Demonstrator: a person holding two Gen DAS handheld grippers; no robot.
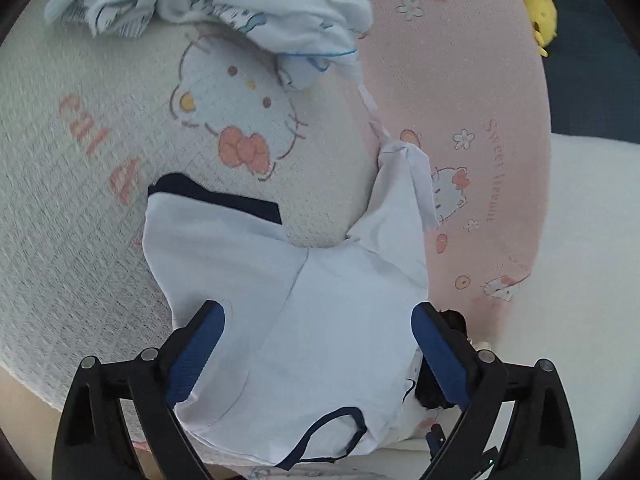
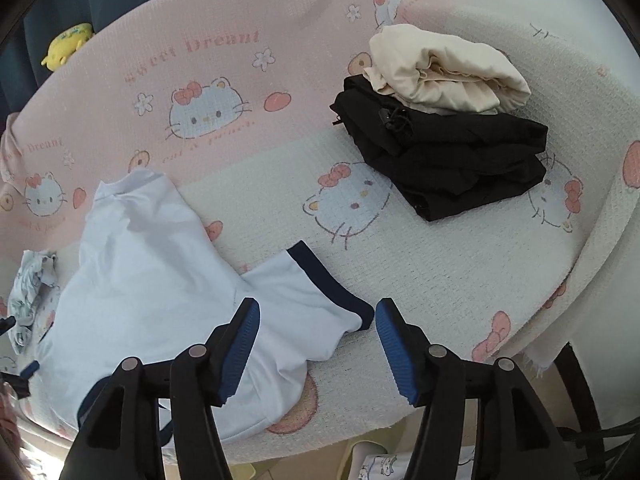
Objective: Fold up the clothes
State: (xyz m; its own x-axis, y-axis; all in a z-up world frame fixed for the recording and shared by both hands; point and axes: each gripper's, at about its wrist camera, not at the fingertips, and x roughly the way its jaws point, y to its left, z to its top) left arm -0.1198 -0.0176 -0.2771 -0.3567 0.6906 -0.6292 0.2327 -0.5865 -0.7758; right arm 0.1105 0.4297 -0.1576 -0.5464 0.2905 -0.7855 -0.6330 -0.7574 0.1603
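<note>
A white T-shirt (image 1: 248,248) with navy trim lies spread on a cartoon-cat blanket (image 1: 80,240). My left gripper (image 1: 318,306) hovers over the shirt's body near the navy neckline (image 1: 332,432). It is open wide, the cloth lies flat under the gap, and the blue pads (image 1: 196,352) press on nothing. In the right wrist view the same T-shirt (image 2: 140,272) lies at lower left. My right gripper (image 2: 316,308) is open above the sleeve with the navy cuff (image 2: 328,284), and its fingers (image 2: 240,344) are not holding the cloth.
Folded clothes are stacked at the back right: a cream garment (image 2: 440,68) on a black one (image 2: 448,160). A crumpled pale printed garment (image 1: 224,4) lies beyond the shirt. A yellow plush toy (image 2: 66,46) sits off the blanket. The blanket's edge (image 2: 532,352) drops away front right.
</note>
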